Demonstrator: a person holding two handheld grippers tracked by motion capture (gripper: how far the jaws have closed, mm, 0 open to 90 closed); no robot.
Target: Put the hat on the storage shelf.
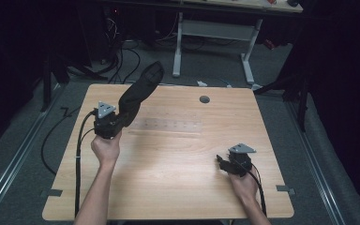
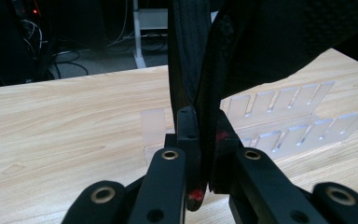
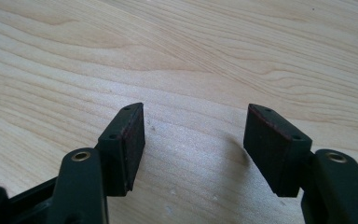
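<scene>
We see the black pouch point(image 2: 279, 37) cut off by the top edge, clear rack point(image 2: 284, 126) partly hidden behind it, left tongs point(image 2: 204, 140) pinching its edge.

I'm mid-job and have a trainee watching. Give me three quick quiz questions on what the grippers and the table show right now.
1. True or false: the left gripper is clamped on the black fabric pouch.
2. What lies on the wooden table just beyond that pouch: A) a clear plastic rack, B) a metal bowl, C) a stack of books?
3. How do the jaws of the right gripper stand, and what is between them?

Key
1. True; the pouch is pinched between its pads and sticks up and away from it.
2. A.
3. Wide open, with bare tabletop between them.
</scene>
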